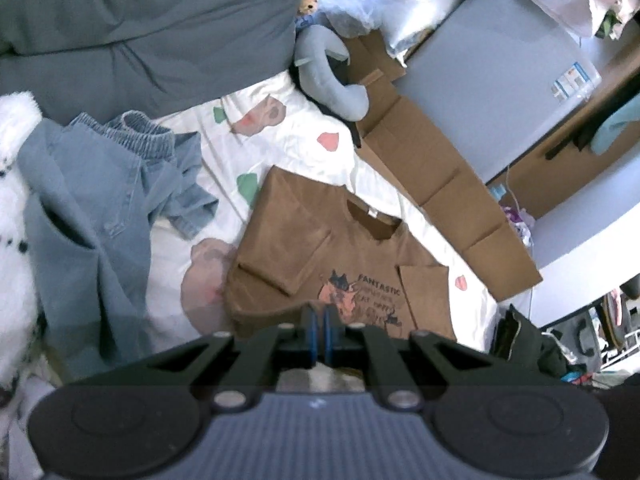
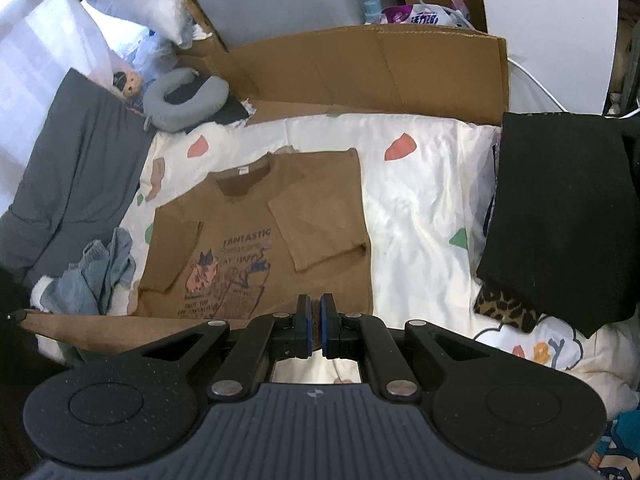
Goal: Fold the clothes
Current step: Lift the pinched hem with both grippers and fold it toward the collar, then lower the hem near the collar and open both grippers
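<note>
I am gripping the brown T-shirt's hem in both clenched claws, left claw and right claw, near the bed's front edge

"FANTASTIC" printed on brown T-shirt; "BABY" on bedsheet.

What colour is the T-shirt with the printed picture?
Brown T-shirt, with a dark blue and pink print; the right wrist view shows it best.

Brown printed T-shirt, white sheet with pink and green patches
</note>
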`<control>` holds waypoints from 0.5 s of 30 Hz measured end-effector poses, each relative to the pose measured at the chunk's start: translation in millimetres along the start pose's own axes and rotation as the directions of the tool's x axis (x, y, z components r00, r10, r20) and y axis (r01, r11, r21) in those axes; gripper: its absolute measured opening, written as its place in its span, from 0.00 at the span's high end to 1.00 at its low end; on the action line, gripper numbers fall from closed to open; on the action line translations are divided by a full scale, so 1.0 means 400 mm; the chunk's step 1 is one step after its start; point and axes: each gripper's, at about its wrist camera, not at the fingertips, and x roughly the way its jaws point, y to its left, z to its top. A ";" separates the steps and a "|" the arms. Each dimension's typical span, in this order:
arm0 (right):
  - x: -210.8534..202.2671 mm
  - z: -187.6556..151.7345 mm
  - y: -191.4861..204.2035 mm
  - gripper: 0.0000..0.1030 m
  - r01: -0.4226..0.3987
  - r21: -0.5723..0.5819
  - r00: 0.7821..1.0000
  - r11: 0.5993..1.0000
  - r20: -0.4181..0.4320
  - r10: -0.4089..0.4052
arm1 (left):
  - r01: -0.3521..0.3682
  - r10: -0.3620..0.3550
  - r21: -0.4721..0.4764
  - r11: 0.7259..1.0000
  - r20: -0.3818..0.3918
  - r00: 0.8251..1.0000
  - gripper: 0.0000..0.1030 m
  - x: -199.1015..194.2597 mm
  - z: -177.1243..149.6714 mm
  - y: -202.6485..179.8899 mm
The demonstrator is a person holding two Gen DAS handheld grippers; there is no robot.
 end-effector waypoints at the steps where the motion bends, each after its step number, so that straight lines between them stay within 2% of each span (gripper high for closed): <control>1: 0.004 0.007 -0.002 0.98 -0.002 0.002 1.000 1.000 0.003 0.002 | 0.001 -0.001 0.003 1.000 -0.002 1.000 0.96 0.005 0.007 -0.002; 7: 0.028 0.039 0.010 0.98 -0.015 0.016 0.999 1.000 0.028 0.015 | 0.010 -0.010 0.005 1.000 -0.013 1.000 0.96 0.056 0.066 -0.002; 15: 0.093 0.117 0.016 0.98 0.010 0.011 0.999 1.000 0.034 -0.010 | 0.026 -0.026 -0.016 1.000 -0.006 1.000 0.96 0.147 0.129 0.016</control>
